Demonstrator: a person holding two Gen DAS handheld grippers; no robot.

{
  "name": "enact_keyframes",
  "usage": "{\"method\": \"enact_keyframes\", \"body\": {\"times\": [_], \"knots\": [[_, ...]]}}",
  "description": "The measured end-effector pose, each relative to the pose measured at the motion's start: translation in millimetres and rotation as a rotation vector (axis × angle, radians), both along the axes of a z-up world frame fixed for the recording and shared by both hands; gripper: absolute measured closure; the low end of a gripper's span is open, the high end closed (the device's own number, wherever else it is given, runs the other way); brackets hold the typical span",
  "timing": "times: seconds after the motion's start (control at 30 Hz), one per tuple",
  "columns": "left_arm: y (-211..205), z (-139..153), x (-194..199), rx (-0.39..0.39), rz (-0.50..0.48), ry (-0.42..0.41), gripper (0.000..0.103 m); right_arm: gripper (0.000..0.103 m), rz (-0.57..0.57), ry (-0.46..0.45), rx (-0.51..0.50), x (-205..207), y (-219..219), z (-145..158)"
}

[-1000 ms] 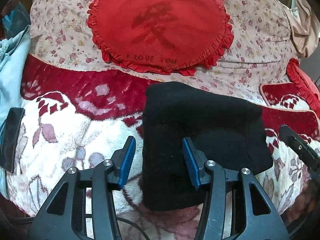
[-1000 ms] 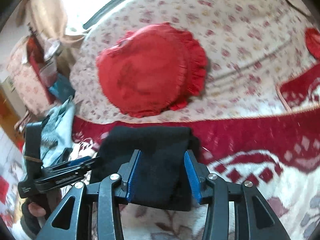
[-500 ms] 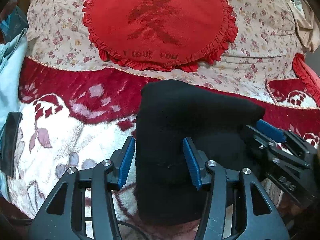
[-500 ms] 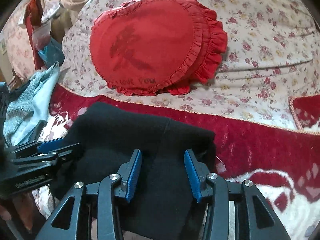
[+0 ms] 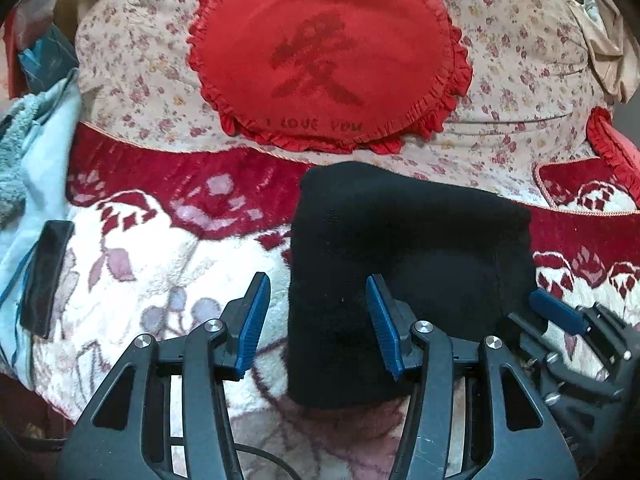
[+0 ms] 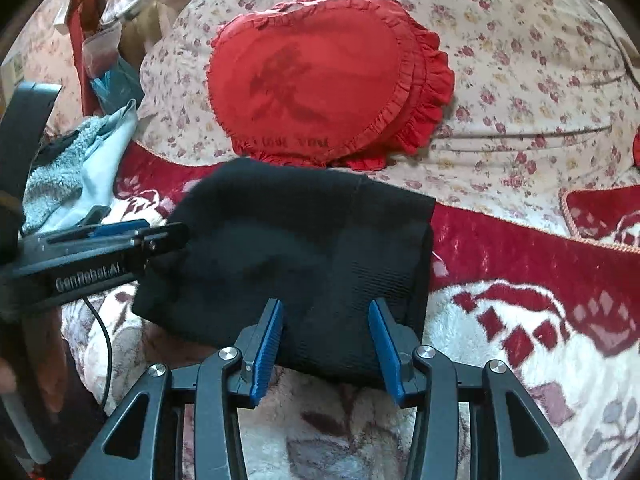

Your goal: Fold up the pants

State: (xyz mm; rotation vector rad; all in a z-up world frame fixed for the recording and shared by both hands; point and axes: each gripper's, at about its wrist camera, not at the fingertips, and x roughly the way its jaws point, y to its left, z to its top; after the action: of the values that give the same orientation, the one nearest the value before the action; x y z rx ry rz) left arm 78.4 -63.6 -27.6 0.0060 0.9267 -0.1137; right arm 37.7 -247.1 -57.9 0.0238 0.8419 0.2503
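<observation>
Though folded square, thick black pants (image 5: 400, 248)

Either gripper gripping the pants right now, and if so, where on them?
Neither holds anything. The left gripper and right gripper are both open over the folded black pants, which lie flat on the blanket.

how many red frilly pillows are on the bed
2. A heart-shaped red pillow lies on the floral quilt behind the folded black pants. A second red pillow shows only partly at the right edge; others may be hidden.
</observation>
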Motion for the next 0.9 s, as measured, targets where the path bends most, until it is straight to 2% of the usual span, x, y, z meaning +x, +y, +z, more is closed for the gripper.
{"method": "enact_keyframes", "body": {"times": [0.07,0.3,0.63,0.77,0.9], "knots": [[3.4,6.6,-8.2,0.013,0.017,-0.030,0.054,0.060,-0.005,-0.018,0.034,-3.8,-3.2,11.0],[10.5,23.9,-31.6,0.067,0.043,-0.078,0.054,0.060,-0.023,-0.081,0.047,-17.4,-1.8,36.6],[25.6,44.8,-63.6,0.046,0.076,-0.139,0.054,0.060,-0.024,-0.104,0.063,-31.3,5.5,56.6],[25.6,50.7,-73.0,0.071,0.080,-0.165,0.054,0.060,-0.018,-0.110,0.068,-35.7,6.4,60.0],[27.7,55.8,-80.1,0.036,0.063,-0.182,0.054,0.060,-0.013,-0.116,0.069,-40.0,6.5,63.4]]}}
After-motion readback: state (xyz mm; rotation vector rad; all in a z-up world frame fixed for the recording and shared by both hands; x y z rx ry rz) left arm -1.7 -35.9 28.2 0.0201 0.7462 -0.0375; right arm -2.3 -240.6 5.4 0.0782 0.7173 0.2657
